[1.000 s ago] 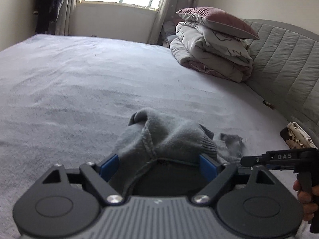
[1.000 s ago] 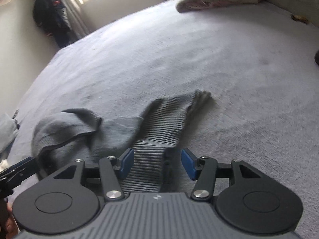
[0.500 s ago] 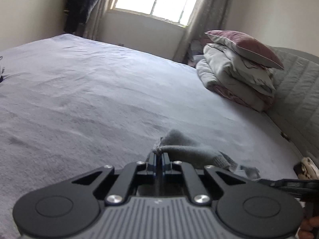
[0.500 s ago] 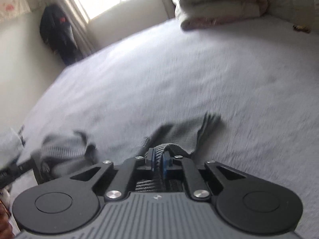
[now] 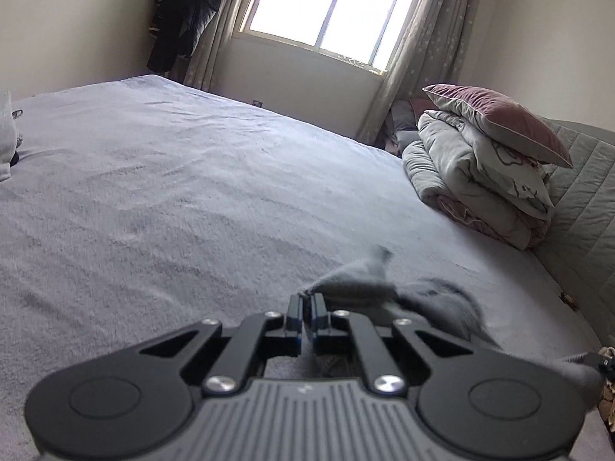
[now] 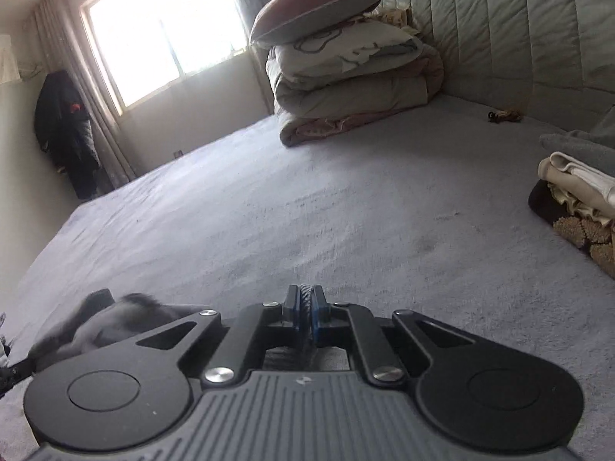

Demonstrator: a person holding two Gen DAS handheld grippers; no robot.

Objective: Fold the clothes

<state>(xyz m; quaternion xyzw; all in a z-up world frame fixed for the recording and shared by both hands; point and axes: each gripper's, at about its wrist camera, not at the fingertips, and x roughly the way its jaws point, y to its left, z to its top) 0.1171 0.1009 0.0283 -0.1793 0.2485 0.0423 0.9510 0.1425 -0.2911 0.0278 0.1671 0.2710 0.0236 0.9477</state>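
Observation:
A grey knitted garment is held by both grippers above the lilac bed. My left gripper is shut on a thin edge of it; the cloth bunches up to the right of the fingers, blurred by motion. My right gripper is shut on a ribbed part of the same garment, which trails off low to the left in the right wrist view. Most of the cloth is hidden under the gripper bodies.
A stack of folded duvets with a mauve pillow sits at the padded headboard. Folded clothes lie at the right edge of the bed. A dark coat hangs by the window. A pale cloth lies far left.
Both grippers closed on the grey garment, then lifted and tilted upward. The garment rose off the bed and now stretches between them.

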